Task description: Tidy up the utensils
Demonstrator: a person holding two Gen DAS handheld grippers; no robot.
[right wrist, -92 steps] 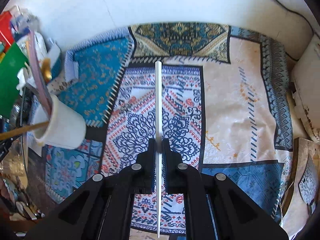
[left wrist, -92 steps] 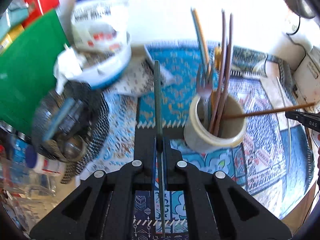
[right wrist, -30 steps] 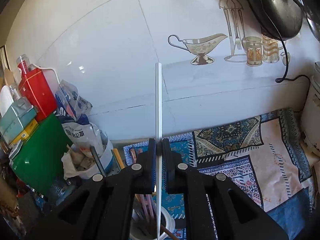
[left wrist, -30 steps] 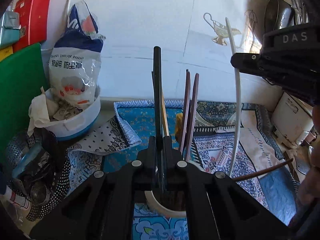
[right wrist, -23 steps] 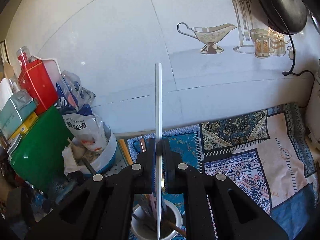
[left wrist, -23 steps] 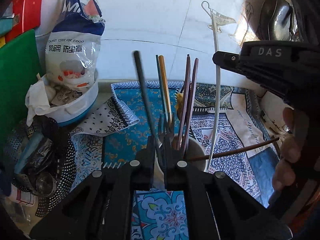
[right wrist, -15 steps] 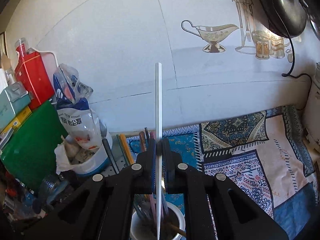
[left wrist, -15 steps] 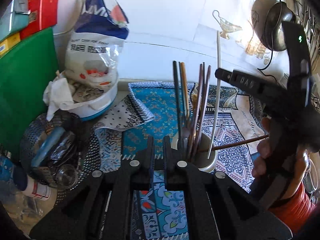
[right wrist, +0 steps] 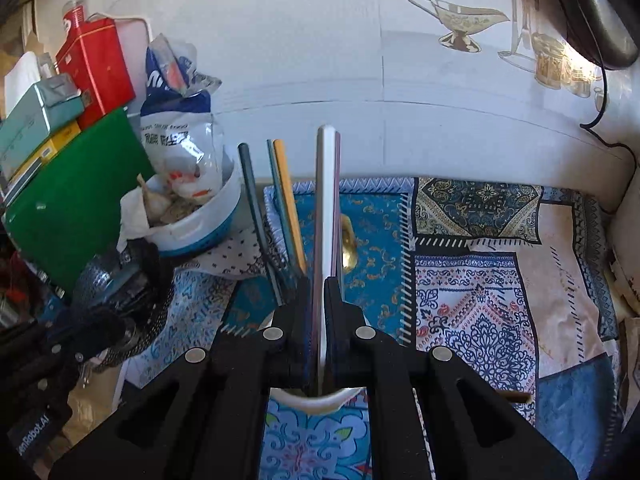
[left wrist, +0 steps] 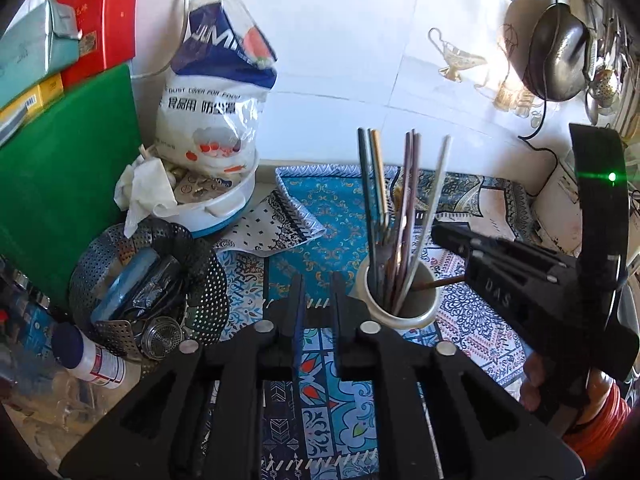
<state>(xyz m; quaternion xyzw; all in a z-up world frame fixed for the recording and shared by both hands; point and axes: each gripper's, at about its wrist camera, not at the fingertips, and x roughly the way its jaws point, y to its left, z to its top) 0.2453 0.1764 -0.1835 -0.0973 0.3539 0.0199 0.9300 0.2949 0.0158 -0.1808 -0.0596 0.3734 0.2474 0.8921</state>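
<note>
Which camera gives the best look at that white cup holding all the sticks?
The left wrist view: the white cup shows whole, open mouth and chopsticks standing inside. In the right wrist view only a sliver of its rim peeks out beneath the right gripper.

The white and blue bag, up and left of the left tool, carries the printed line "DUST COVER FOR FOOD", with a row of Chinese characters under it and large white letters, partly folded away, on its blue top. The right tool, seen from the left wrist view, bears raised letters "DAS" on its black body. In the right wrist view, the left tool's body reads "enRobot.AI", its start cut off.
</note>
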